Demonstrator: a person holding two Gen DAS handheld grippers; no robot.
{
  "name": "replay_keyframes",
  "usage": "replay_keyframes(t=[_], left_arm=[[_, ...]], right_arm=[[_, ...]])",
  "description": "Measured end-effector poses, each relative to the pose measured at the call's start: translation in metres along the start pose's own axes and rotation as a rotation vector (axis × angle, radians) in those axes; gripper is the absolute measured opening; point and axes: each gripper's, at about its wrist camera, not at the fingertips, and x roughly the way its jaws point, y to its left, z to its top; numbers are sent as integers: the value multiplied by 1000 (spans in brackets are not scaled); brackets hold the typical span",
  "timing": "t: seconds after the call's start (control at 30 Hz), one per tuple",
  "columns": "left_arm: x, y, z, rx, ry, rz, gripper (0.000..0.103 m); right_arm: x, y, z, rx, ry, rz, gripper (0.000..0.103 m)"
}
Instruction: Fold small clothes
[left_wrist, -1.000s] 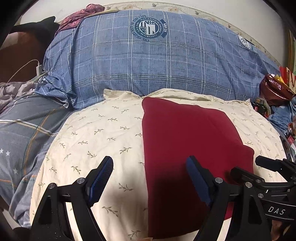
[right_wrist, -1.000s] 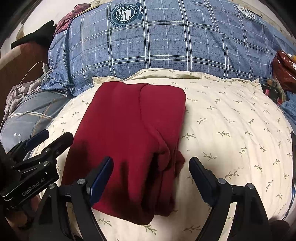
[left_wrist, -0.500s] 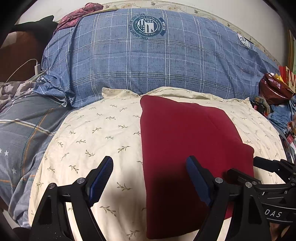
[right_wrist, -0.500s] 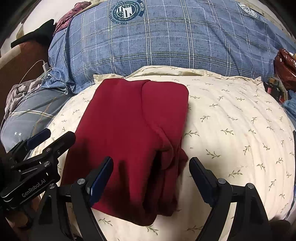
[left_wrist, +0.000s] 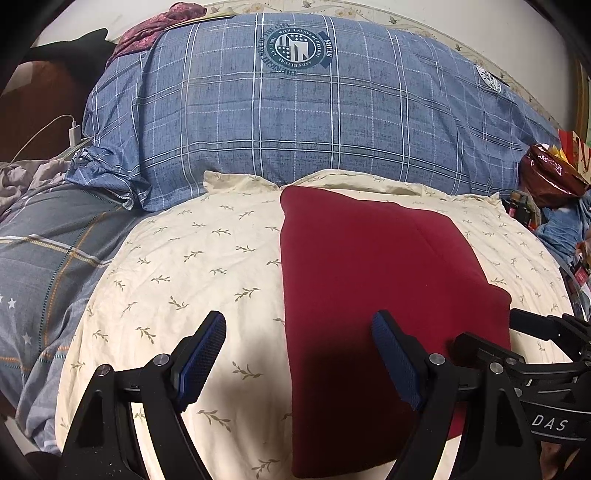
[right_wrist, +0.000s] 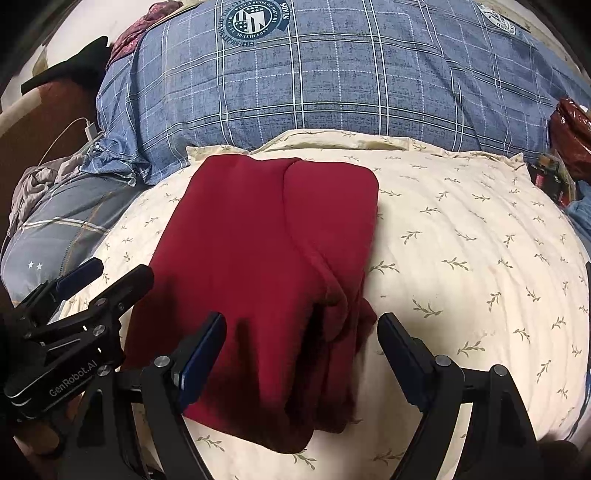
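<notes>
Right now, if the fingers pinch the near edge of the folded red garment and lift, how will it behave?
The red garment is probably floppy: its near layers already sag unevenly. The fold would likely fall open if lifted by one edge. It probably drags rather than slides on the soft cream pillow.

The red garment's (left_wrist: 369, 295) near edge is hidden behind the left gripper's (left_wrist: 299, 350) right finger; in the right wrist view its folded layers (right_wrist: 321, 369) sink into shadow – their count can't be told. The plaid pillow's (right_wrist: 332, 85) far edge is cut off – small emblem text unreadable
</notes>
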Motion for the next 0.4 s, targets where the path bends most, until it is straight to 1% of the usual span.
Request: replay_keyframes(t=[0.17, 0.3, 0.4], left_arm=[[0, 0, -1, 2, -9, -6, 81], [-3, 2, -3, -1, -35, -12, 81], [-2, 6, -4, -12, -25, -20, 81]], right_arm=[[3, 0, -2, 5, 7, 3, 86], [4, 1, -3, 3, 13, 4, 86], [4, -2, -1, 3, 9, 2, 86]])
